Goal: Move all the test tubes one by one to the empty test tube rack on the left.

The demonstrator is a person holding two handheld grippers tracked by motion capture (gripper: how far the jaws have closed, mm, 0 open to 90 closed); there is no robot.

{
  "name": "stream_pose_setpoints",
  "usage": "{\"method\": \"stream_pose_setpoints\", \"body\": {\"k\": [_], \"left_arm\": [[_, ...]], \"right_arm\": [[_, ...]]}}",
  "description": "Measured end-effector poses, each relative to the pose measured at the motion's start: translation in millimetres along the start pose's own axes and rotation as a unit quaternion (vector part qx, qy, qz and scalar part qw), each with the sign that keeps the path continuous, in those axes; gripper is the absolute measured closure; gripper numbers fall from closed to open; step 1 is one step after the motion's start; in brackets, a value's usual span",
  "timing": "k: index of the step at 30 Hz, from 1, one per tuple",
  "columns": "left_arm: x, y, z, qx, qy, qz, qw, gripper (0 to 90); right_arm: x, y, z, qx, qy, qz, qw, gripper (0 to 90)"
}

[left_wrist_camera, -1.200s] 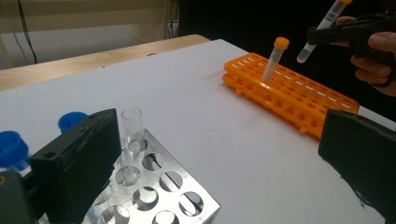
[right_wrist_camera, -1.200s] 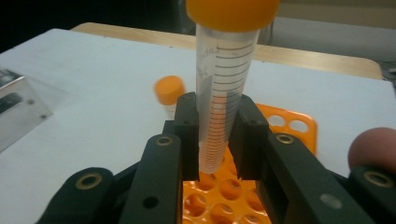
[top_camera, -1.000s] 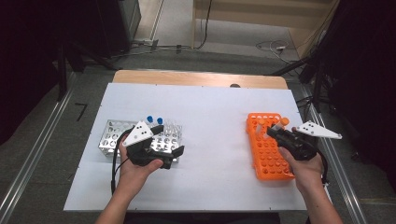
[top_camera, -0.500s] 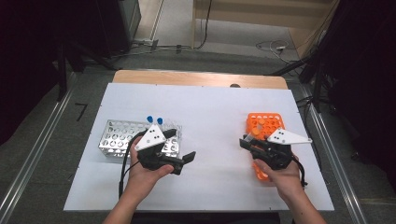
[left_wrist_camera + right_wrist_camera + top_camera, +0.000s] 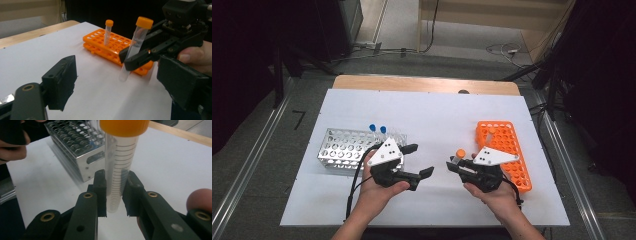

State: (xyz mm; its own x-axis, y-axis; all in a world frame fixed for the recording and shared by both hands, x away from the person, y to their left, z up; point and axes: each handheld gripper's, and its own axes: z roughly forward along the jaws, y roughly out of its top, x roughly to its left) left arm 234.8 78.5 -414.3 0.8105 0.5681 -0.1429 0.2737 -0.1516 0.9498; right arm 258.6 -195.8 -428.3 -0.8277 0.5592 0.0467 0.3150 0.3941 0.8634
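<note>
My bench (image 5: 437,115) is a white sheet over a wooden top, whose bare strip shows along the far edge. Two racks lie directly on it. The silver metal rack (image 5: 344,148) sits just beyond and to the outer side of my left tongs (image 5: 419,161), with two blue-capped tubes (image 5: 377,129) standing at its far end. The orange rack (image 5: 507,147) lies just past my right tongs (image 5: 455,165), on their outer side, with one orange-capped tube (image 5: 108,31) upright in it.
</note>
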Motion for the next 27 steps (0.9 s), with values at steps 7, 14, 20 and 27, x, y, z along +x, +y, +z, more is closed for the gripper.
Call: {"method": "stream_pose_setpoints", "body": {"k": [7,14,20,27], "left_arm": [[-10.8,2.3,11.9,0.001,-0.031,0.012,0.9994,33.2],[-17.4,2.7,22.3,0.005,-0.062,0.022,0.9978,48.5],[-20.9,1.3,29.8,0.021,-0.079,0.035,0.9960,61.9],[-19.5,1.0,29.5,0.025,-0.067,0.044,0.9965,71.3]], "right_arm": [[15.6,1.8,7.7,0.006,0.020,-0.020,0.9996,72.5],[26.9,2.3,12.0,0.013,0.038,-0.031,0.9987,72.4],[32.7,2.1,15.4,0.020,0.050,-0.038,0.9978,72.4],[33.0,1.8,16.6,0.024,0.061,-0.033,0.9973,72.3]]}}
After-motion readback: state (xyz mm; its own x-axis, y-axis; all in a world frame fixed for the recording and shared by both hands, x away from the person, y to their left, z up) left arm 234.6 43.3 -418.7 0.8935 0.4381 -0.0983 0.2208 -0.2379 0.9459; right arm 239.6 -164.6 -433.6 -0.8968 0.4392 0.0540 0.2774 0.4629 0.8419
